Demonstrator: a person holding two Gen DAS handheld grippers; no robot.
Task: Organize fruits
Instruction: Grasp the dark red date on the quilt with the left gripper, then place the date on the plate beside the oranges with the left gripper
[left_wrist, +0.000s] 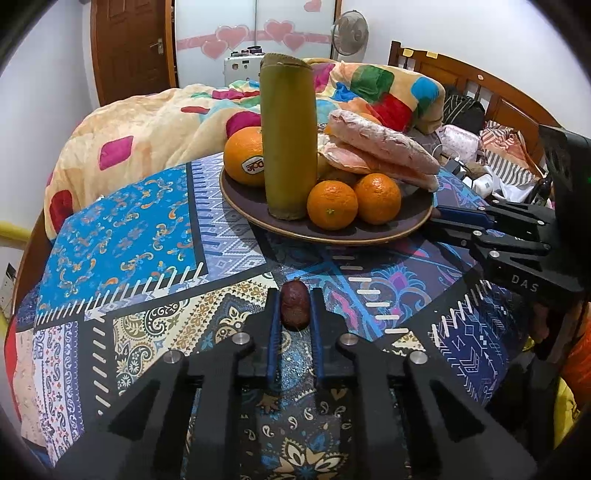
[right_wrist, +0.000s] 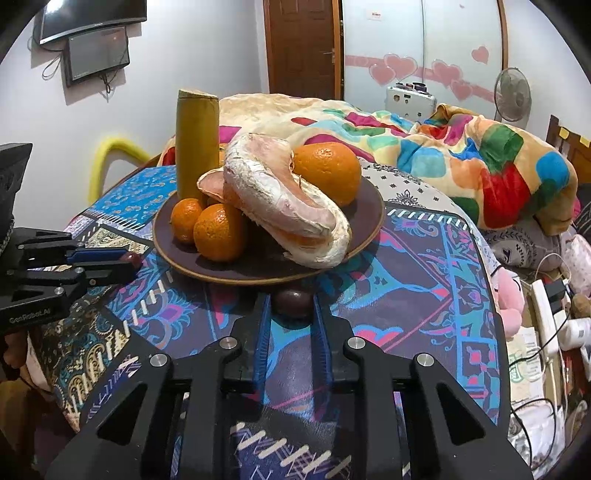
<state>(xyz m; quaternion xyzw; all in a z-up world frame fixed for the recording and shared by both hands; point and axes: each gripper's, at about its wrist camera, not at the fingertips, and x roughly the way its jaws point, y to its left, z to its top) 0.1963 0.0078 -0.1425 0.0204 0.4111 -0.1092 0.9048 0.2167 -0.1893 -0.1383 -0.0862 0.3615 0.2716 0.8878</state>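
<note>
A dark round plate (left_wrist: 402, 227) (right_wrist: 369, 218) holds a big orange (left_wrist: 243, 155) (right_wrist: 328, 171), two small oranges (left_wrist: 332, 205) (right_wrist: 218, 232), a pomelo peel (left_wrist: 384, 147) (right_wrist: 288, 206) and an upright green bamboo tube (left_wrist: 288, 136) (right_wrist: 195, 144). My left gripper (left_wrist: 294, 308) (right_wrist: 127, 264) is shut on a small dark red fruit (left_wrist: 294, 308) (right_wrist: 131, 257) in front of the plate. My right gripper (right_wrist: 291, 301) (left_wrist: 437, 218) is shut on a dark purple fruit (right_wrist: 293, 301) at the plate's near rim; that fruit is hidden in the left wrist view.
The plate stands on a round table with a patterned cloth (left_wrist: 147, 229) (right_wrist: 424, 258). A bed with a colourful blanket (left_wrist: 155, 122) (right_wrist: 461, 147) lies behind. Cables and clutter (right_wrist: 546, 325) sit right of the table.
</note>
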